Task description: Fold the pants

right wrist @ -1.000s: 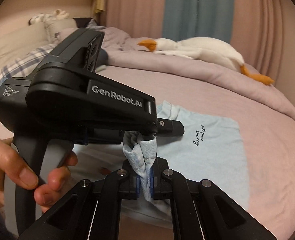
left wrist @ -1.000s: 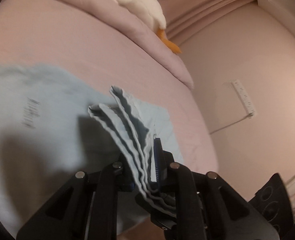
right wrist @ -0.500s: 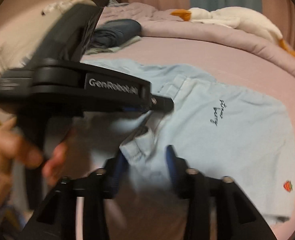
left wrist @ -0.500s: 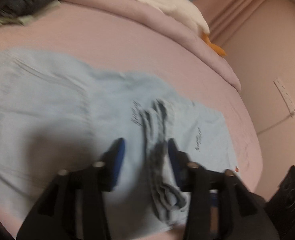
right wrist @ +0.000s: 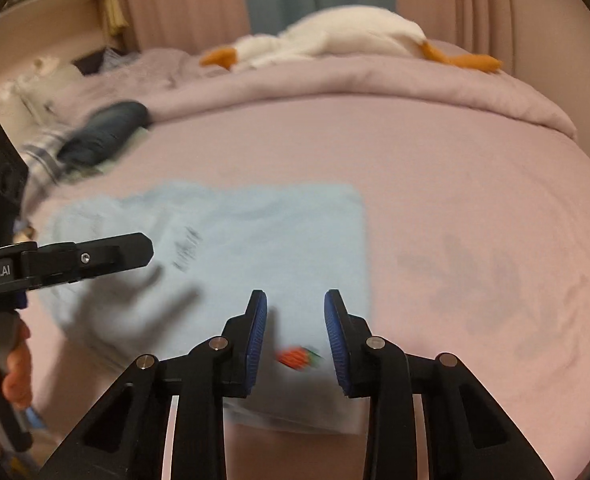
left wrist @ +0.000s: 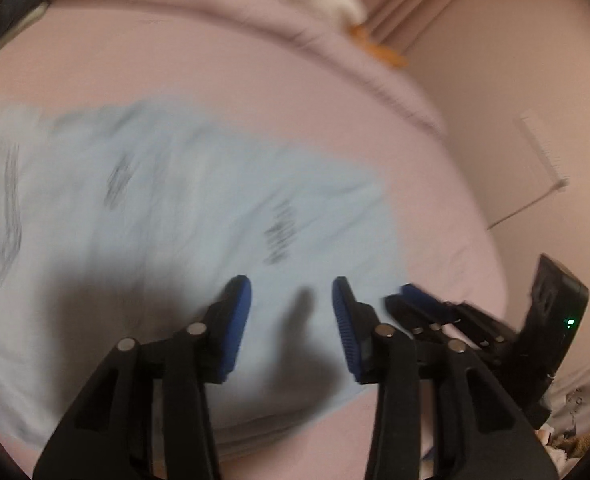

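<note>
Light-blue pants (right wrist: 255, 248) lie folded flat on the pink bed (right wrist: 475, 208), near edge. Left hand-held gripper (left wrist: 291, 312) and right hand-held gripper (right wrist: 295, 320) hover above, jaws apart, empty. One fold appears done; further folding may remain.

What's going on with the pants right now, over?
Left gripper open, empty. Right gripper open, empty. Light blue pants lying folded flat on the pink bed. Nothing in the way.
</note>
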Motion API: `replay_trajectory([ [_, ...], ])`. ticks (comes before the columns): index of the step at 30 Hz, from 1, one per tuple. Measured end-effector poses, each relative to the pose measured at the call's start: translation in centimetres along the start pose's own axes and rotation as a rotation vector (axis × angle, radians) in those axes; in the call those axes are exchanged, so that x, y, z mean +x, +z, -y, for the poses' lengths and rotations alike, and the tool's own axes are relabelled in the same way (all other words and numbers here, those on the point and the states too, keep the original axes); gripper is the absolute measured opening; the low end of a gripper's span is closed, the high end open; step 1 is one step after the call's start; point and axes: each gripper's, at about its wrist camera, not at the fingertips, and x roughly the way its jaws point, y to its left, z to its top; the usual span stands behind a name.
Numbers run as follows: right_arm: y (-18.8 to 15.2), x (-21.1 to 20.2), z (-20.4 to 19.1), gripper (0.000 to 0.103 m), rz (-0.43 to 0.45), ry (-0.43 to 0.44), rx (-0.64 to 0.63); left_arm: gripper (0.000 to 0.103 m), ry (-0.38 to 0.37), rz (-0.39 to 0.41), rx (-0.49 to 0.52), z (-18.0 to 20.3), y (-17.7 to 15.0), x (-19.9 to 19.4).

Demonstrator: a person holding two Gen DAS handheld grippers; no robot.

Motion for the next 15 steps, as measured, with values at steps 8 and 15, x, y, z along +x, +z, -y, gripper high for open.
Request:
replay_trajectory([
  [8, 1.4, -0.2, -1.6, 0.032, -0.036, 0.037, -0.066, 0.002, -0.047, -0.007, -0.087, -4.7, -3.1, -2.9],
  [15, 5.8, 3.8, -8.7, 0.017, -0.068, 0.264, -0.224, 0.002, -0.037, 0.006, -0.064, -3.3, -3.1, -3.1],
])
